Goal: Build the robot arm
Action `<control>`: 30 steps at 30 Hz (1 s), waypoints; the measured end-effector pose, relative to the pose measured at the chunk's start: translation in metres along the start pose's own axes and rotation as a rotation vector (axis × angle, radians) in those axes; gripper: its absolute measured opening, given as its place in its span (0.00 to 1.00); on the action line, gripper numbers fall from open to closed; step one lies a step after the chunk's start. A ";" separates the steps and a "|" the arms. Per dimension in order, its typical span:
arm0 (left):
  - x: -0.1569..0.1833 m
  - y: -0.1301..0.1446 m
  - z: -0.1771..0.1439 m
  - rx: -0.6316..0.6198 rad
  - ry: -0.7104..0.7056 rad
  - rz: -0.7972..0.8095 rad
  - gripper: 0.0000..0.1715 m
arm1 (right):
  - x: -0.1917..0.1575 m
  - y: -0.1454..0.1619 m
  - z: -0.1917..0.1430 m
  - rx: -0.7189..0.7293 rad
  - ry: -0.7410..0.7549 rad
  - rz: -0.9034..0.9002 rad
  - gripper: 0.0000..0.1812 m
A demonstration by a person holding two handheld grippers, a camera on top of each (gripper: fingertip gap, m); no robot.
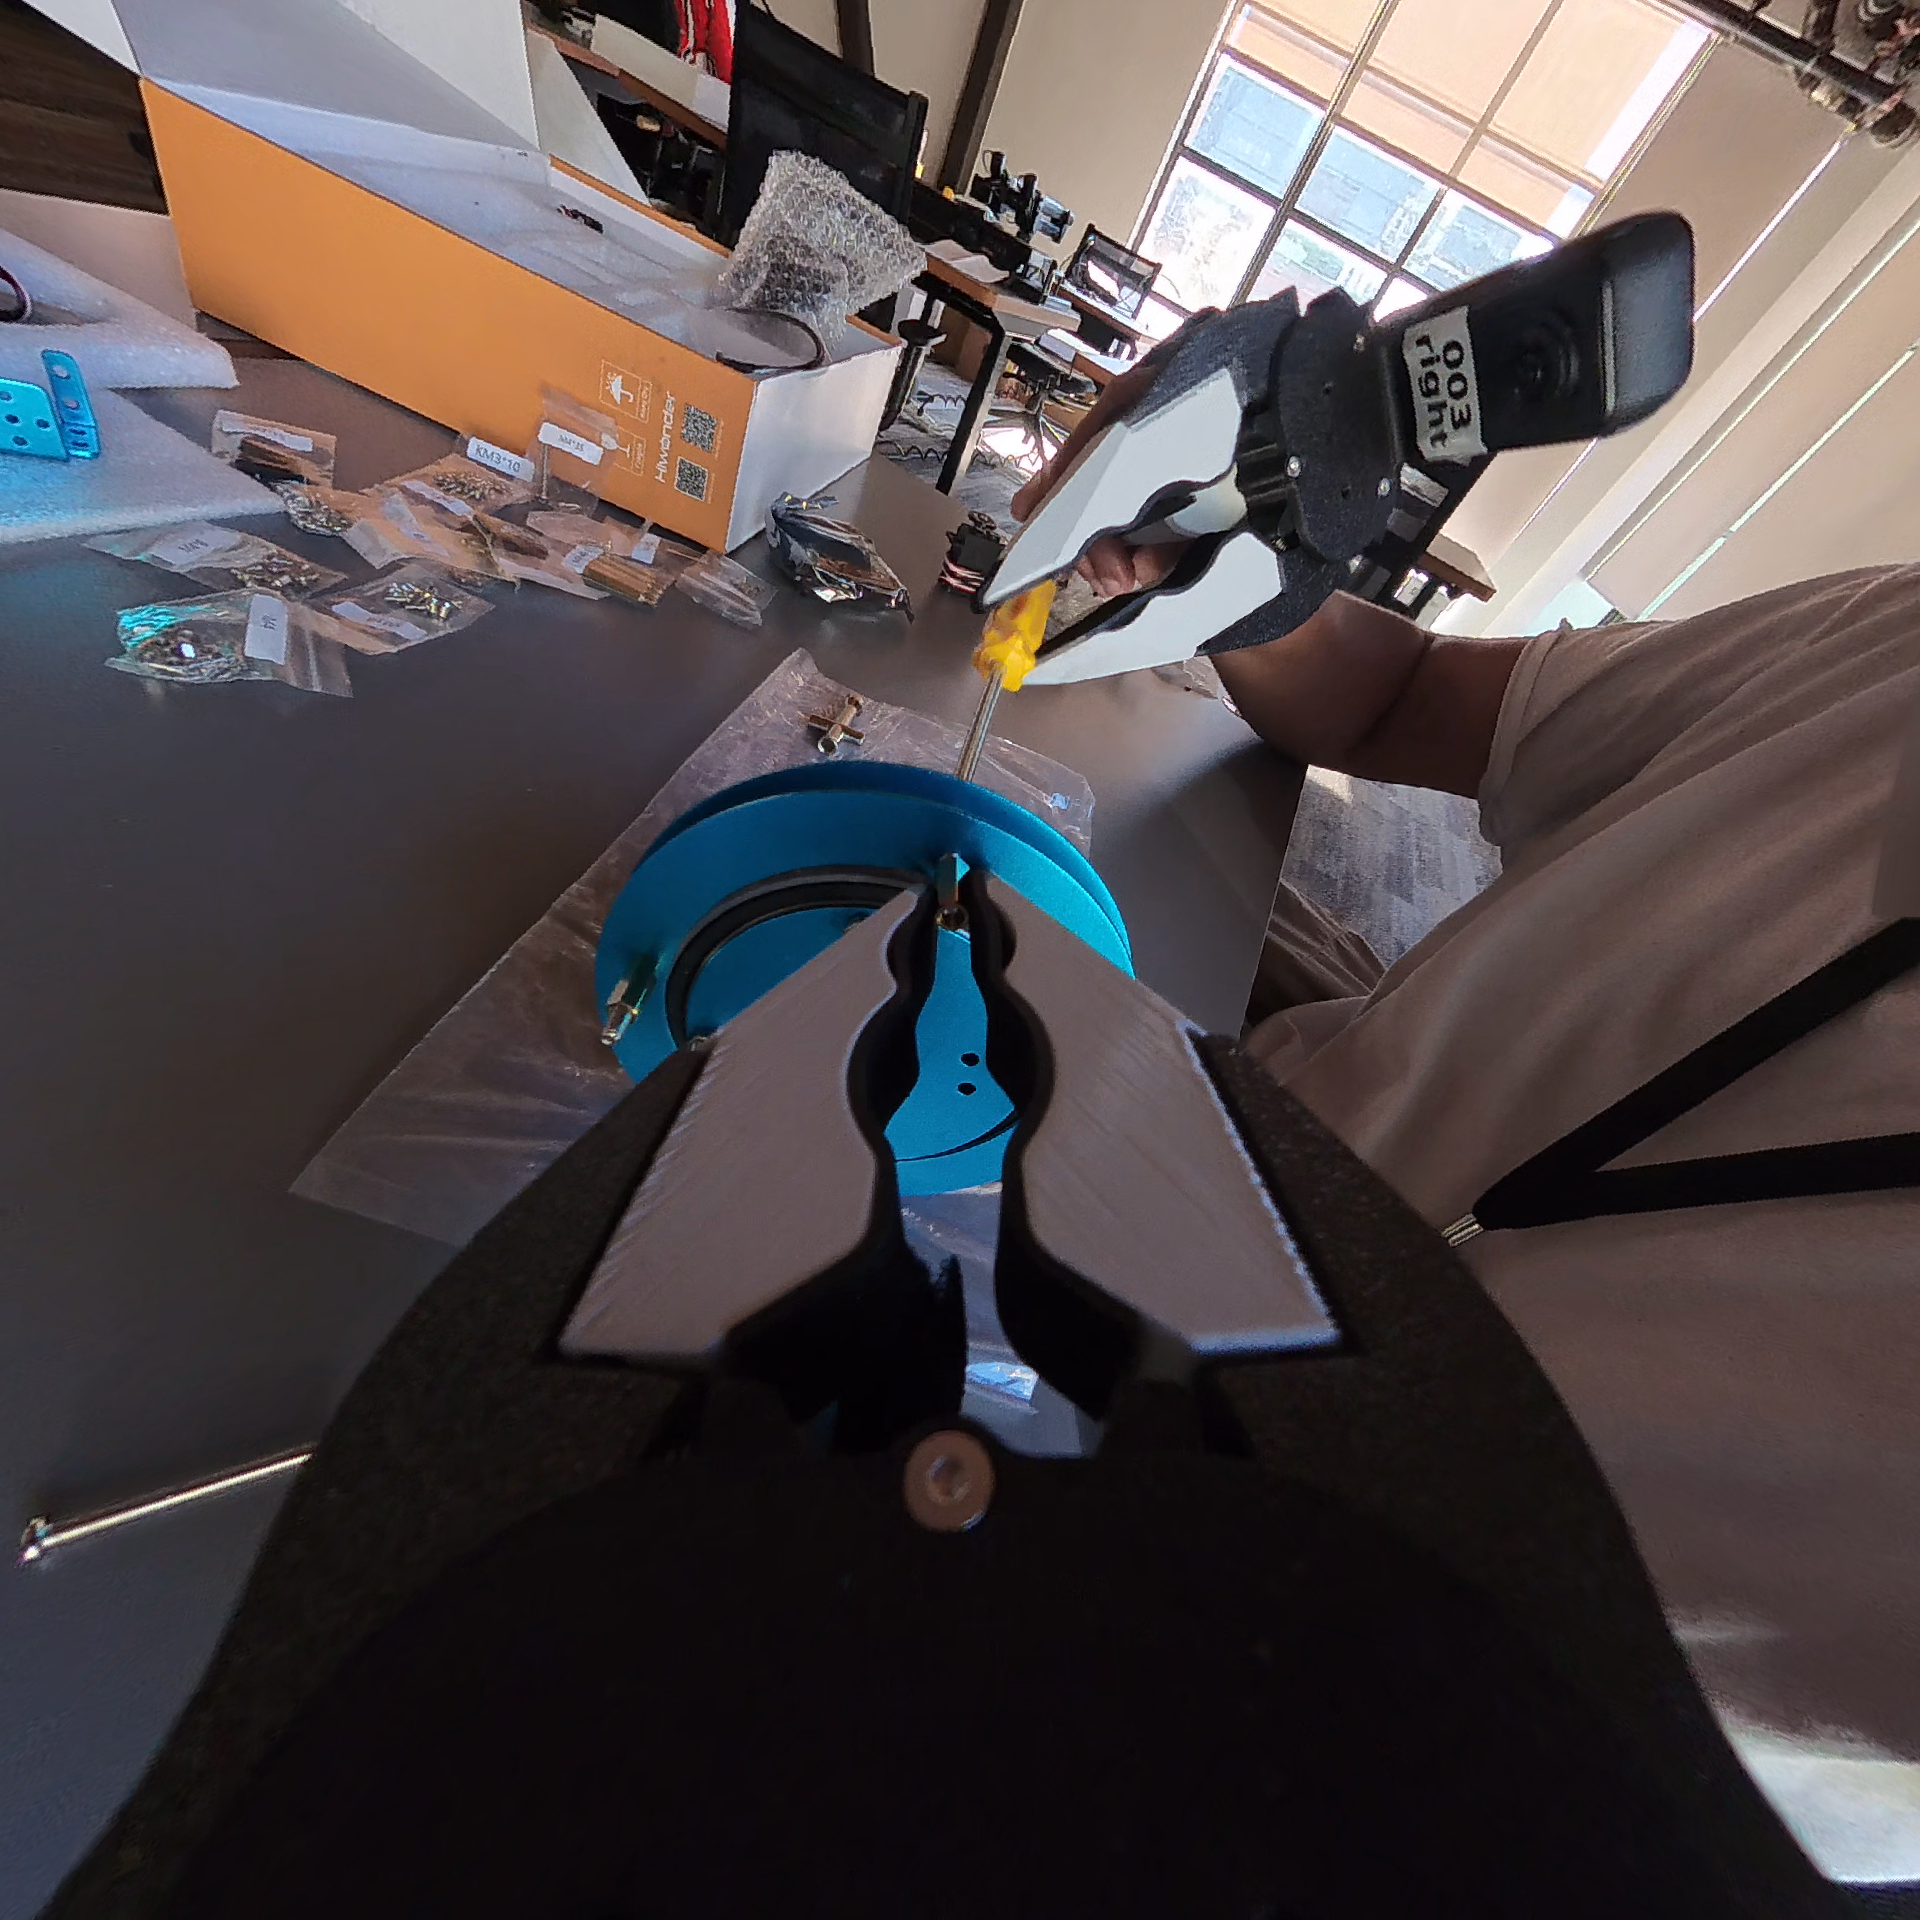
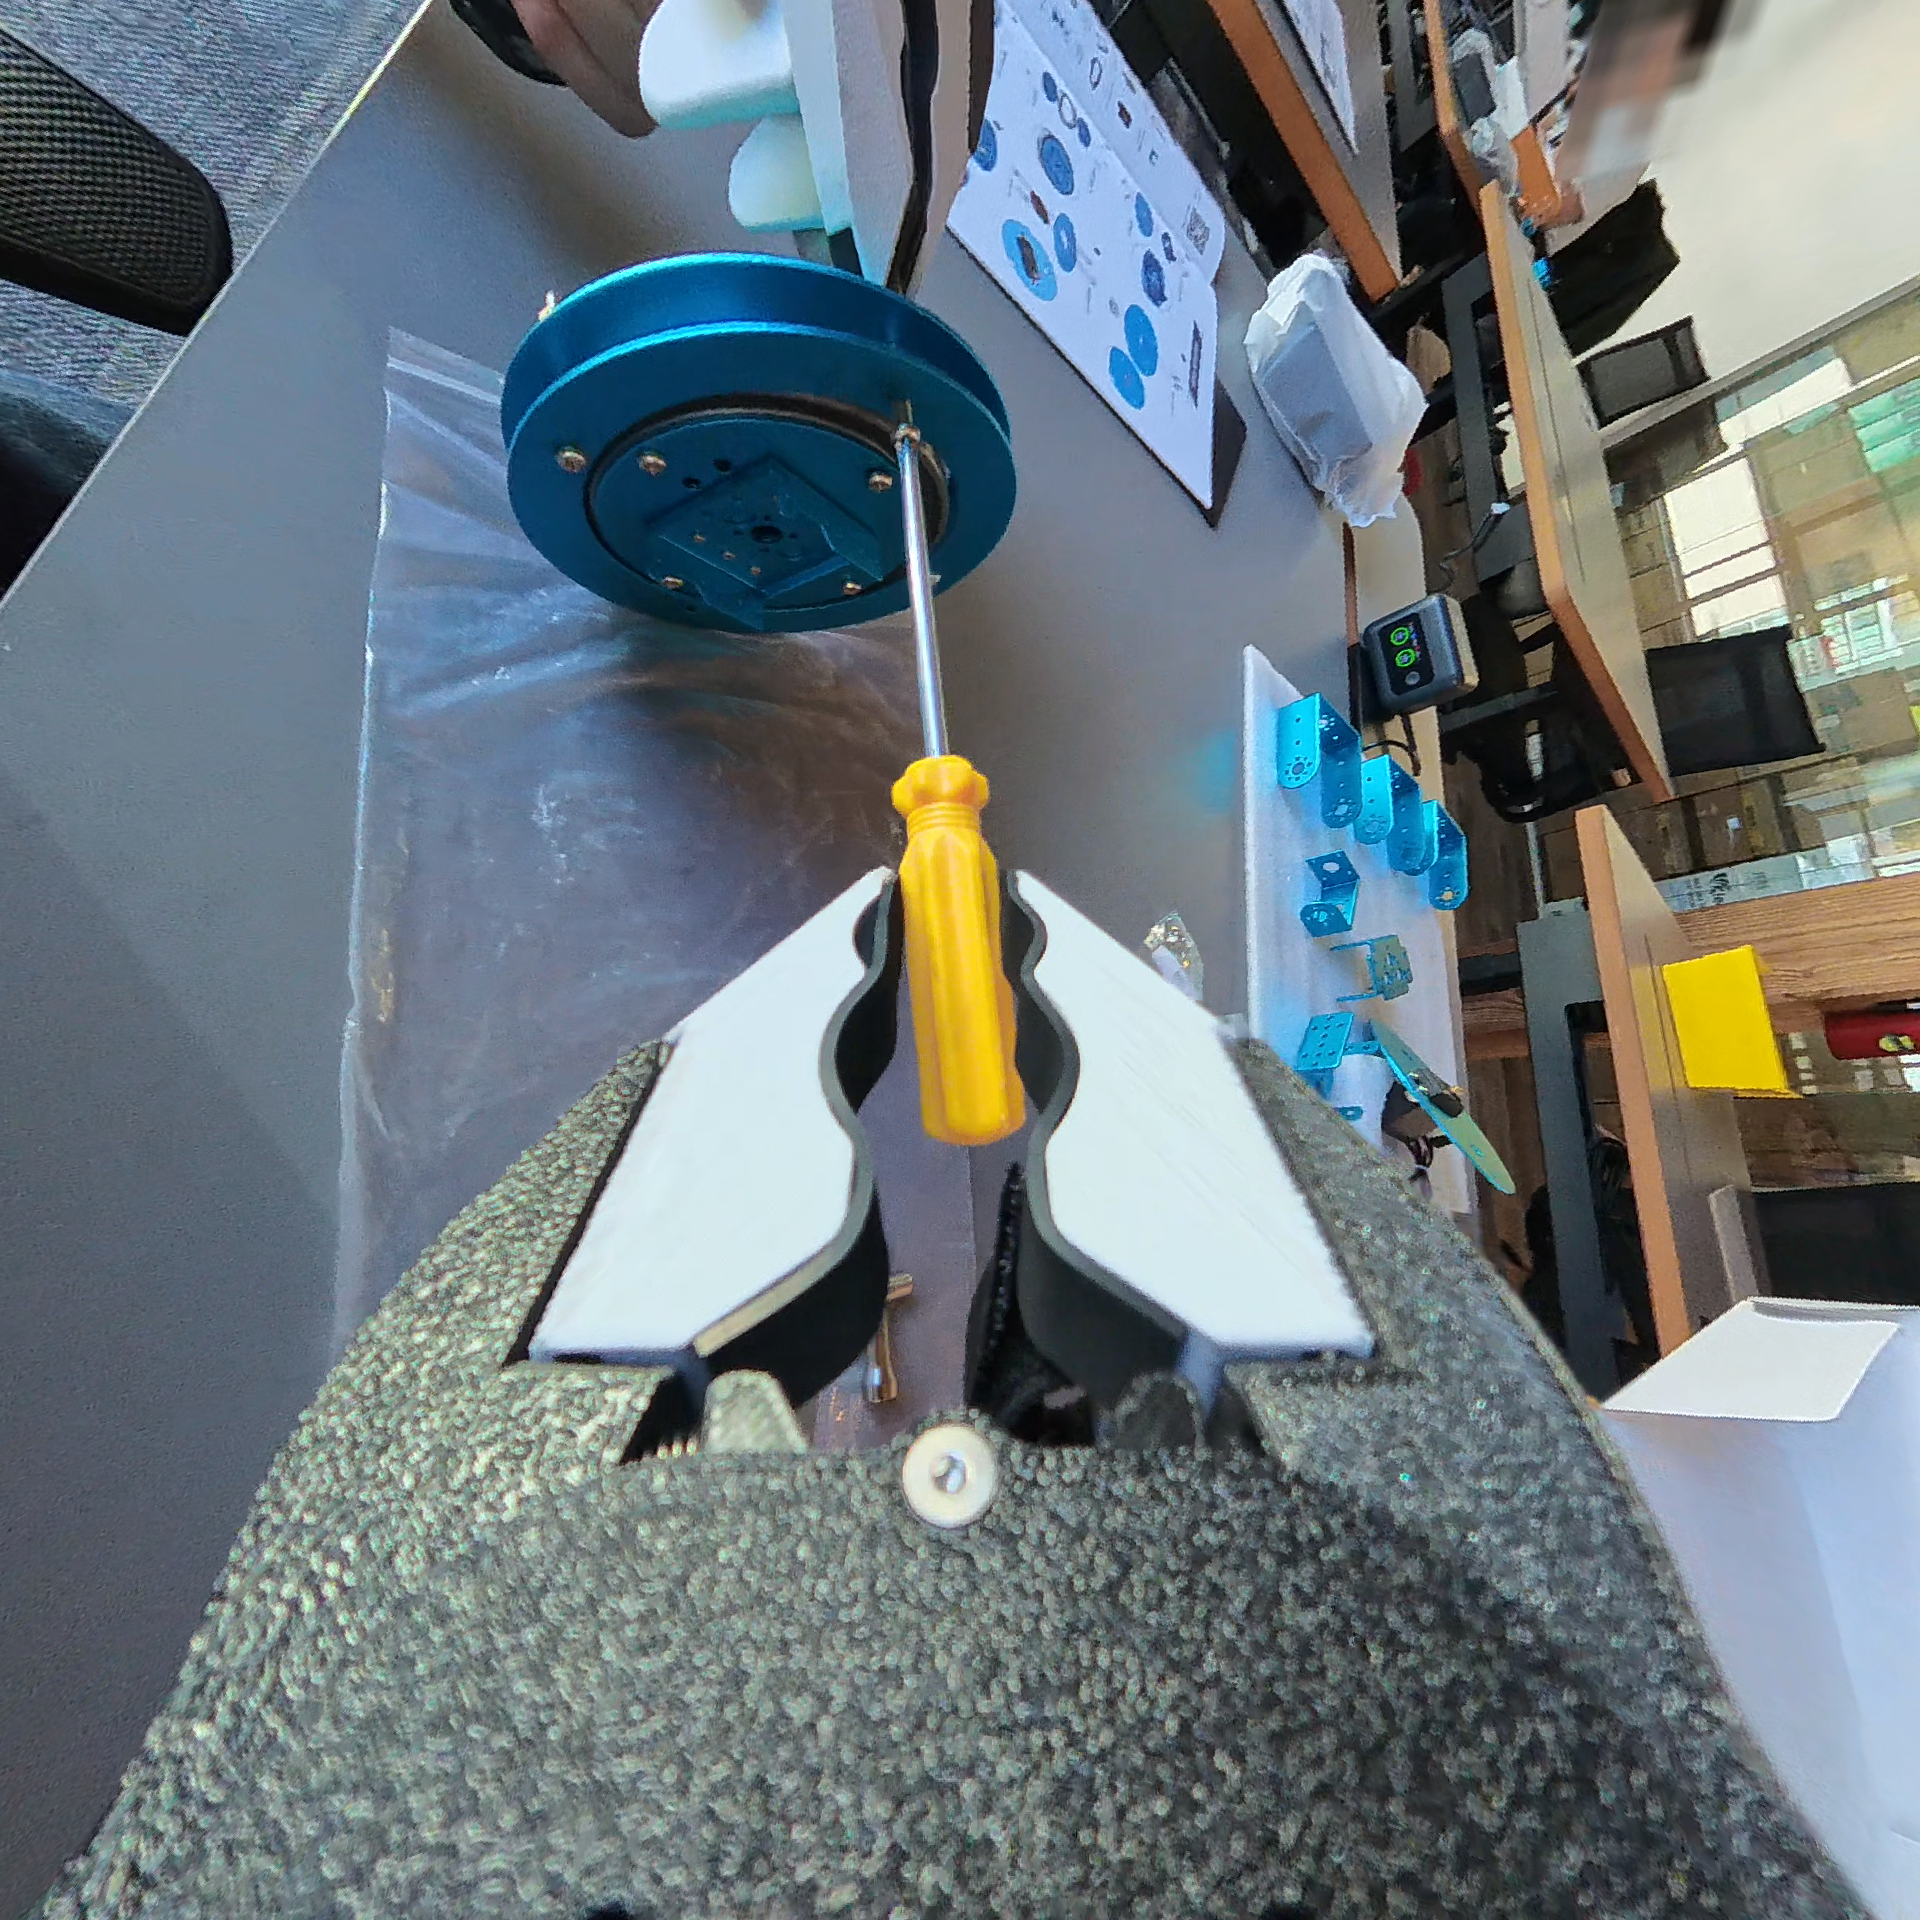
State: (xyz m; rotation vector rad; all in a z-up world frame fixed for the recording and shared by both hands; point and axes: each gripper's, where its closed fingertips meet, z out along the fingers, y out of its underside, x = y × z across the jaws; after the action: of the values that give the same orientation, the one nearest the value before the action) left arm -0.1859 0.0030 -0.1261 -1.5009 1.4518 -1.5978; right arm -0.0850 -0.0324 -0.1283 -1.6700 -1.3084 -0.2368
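My right gripper [image 2: 948, 883] is clamping the yellow screwdriver [image 2: 954, 966]; my left gripper [image 1: 951, 894] is pinching a brass standoff [image 1: 948, 871] on the blue disc assembly [image 2: 748, 436], which is resting on a clear plastic bag [image 2: 582, 748]. Hardware packets [image 1: 312, 561] and an orange box [image 1: 436, 301] are lying beyond. The screwdriver's long axis is pointing away from me, tip meeting a screw [image 2: 906, 428] at the disc's rim.

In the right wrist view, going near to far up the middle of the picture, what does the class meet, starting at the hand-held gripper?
Right hand-held gripper → yellow screwdriver handle → steel shaft → blue disc assembly → left hand-held gripper.
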 end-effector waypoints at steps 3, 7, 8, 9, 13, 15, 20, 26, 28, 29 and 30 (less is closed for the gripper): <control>0.002 0.001 0.000 -0.016 -0.001 0.049 0.02 | -0.004 0.001 0.000 -0.011 -0.091 0.072 0.10; 0.002 0.001 0.002 -0.044 0.001 0.079 0.02 | -0.006 0.006 0.002 -0.035 -0.343 0.263 0.10; 0.002 0.001 0.002 -0.052 0.002 0.093 0.02 | -0.008 0.007 0.003 -0.041 -0.427 0.324 0.09; 0.002 0.001 0.002 -0.061 0.004 0.109 0.02 | -0.008 0.008 0.004 -0.052 -0.513 0.393 0.10; -0.005 0.000 -0.001 -0.092 -0.010 0.161 0.01 | -0.008 0.007 0.008 -0.104 -0.841 0.651 0.09; -0.008 -0.001 -0.003 -0.099 -0.010 0.182 0.01 | -0.009 0.004 0.007 -0.125 -1.014 0.775 0.09; -0.011 -0.003 -0.006 -0.089 0.022 0.207 0.01 | -0.009 -0.003 0.005 -0.147 -1.358 1.120 0.09; -0.021 -0.008 -0.003 -0.060 0.026 0.102 0.02 | -0.019 0.012 0.022 -0.100 -1.195 0.845 0.09; -0.023 -0.009 -0.004 -0.055 0.012 0.084 0.02 | -0.020 0.013 0.027 -0.064 -1.081 0.700 0.09; -0.025 -0.009 -0.004 -0.052 0.003 0.069 0.02 | -0.021 0.013 0.030 -0.066 -1.039 0.658 0.09; -0.025 -0.009 -0.004 -0.048 -0.002 0.054 0.02 | -0.024 0.013 0.033 -0.068 -1.015 0.632 0.09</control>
State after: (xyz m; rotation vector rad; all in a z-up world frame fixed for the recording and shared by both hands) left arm -0.1799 0.0298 -0.1265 -1.4765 1.5266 -1.5401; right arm -0.0966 -0.0221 -0.1682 -2.2638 -1.3420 1.0733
